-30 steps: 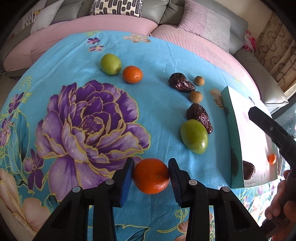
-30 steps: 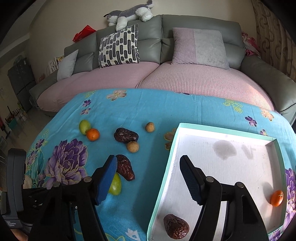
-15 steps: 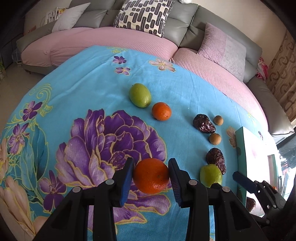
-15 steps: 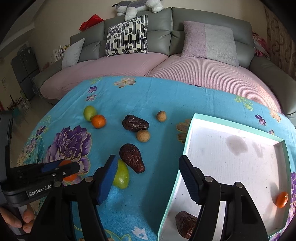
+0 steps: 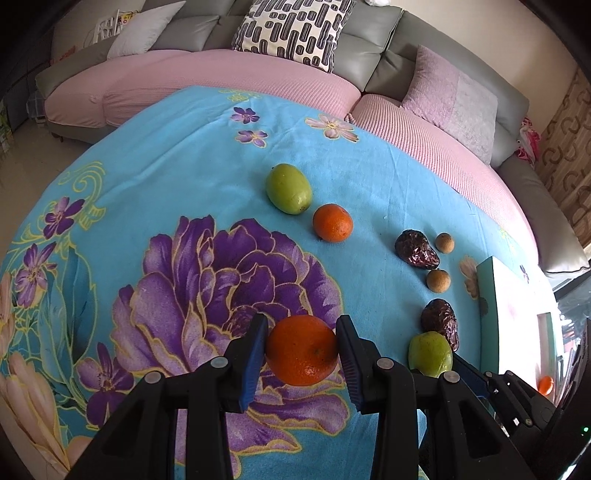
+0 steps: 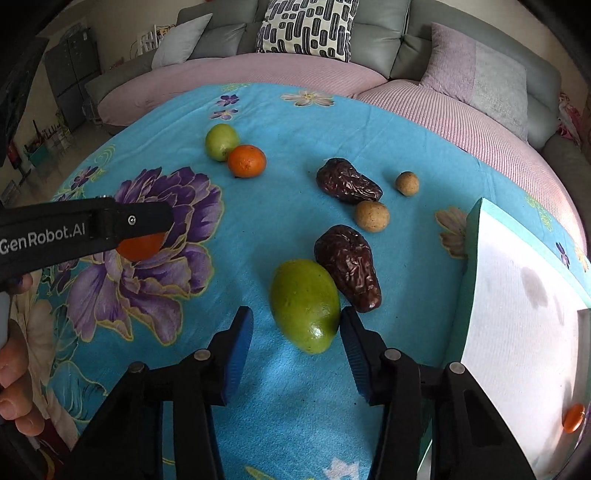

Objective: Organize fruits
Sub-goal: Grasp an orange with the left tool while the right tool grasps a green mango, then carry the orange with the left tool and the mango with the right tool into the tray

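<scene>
- Left gripper (image 5: 301,354) clamped on an orange (image 5: 301,350), both blue pads pressed to its sides, held above the big purple flower on the blue floral cloth (image 5: 177,177).
- Right gripper (image 6: 296,334) jaws closing around the near green fruit (image 6: 306,304); right pad at the fruit's edge (contact unclear), left pad apart from it with a visible gap.
- Near green fruit lying on cloth, touching a wrinkled dark date (image 6: 349,266) on its right.
- Second date (image 6: 347,181) farther back, with two small tan round fruits (image 6: 372,216) (image 6: 407,183) beside it.
- Far green fruit (image 6: 221,141) and a second orange (image 6: 246,161) side by side, toward the sofa (image 6: 369,62).
- Teal-rimmed white tray (image 6: 471,266) at right edge of cloth, a small orange (image 6: 572,417) lying in its near corner.
- Person's fingers (image 6: 16,384) gripping the left tool's handle, low left in right wrist view.
- Patterned pillow (image 5: 295,31) on sofa back (background only).
</scene>
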`<state>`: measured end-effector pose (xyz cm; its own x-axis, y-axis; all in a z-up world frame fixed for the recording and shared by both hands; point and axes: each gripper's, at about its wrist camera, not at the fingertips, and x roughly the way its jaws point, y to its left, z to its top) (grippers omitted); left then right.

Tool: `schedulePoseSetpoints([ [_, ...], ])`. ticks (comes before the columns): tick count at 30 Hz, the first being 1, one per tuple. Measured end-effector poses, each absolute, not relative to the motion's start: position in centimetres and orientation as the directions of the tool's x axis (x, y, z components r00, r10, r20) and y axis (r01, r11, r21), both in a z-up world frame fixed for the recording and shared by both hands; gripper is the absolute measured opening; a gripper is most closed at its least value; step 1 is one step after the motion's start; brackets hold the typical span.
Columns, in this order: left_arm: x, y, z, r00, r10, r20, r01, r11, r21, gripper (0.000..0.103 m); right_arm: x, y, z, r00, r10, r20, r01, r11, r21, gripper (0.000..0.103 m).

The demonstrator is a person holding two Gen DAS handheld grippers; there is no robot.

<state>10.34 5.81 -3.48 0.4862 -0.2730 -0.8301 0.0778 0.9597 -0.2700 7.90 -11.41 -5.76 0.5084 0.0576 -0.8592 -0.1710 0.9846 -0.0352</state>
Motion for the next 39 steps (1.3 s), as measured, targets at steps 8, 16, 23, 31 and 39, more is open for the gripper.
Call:
schedulePoseSetpoints([
  [8, 10.4, 5.6, -3.6, 0.483, -0.272, -0.832, 0.084, 0.961, -0.265, 0.041, 8.2, -12.0, -5.5, 0.515, 0.064, -0.855, -0.151, 0.988, -0.017, 0.043],
  [16, 10.2, 5.5, -3.7, 0.481, -0.264, -0.836, 0.095, 0.964, -0.249, 0.041, 8.1, -11.9, -5.3, 0.516, 0.072, -0.854, -0.157, 0.987, -0.012, 0.041],
  [23, 9.6, 5.1, -2.9, 0.501, -0.245, -0.830, 0.107, 0.969, -0.221, 0.041, 7.2, -12.8, -3.6, 0.548, 0.098, -0.831, -0.154, 0.988, 0.015, 0.040],
  [31, 9.3, 2.9, -1.5, 0.512, -0.238, -0.825, 0.142, 0.971, -0.192, 0.040, 6.1, -16.2, -0.5, 0.615, 0.095, -0.783, -0.082, 0.995, 0.057, 0.040],
  [39, 9.1, -2.9, 0.8, 0.509, -0.294, -0.809, 0.273, 0.946, -0.173, 0.041, 5.4, -20.3, 2.0, 0.673, 0.075, -0.736, -0.006, 0.995, 0.095, 0.040],
])
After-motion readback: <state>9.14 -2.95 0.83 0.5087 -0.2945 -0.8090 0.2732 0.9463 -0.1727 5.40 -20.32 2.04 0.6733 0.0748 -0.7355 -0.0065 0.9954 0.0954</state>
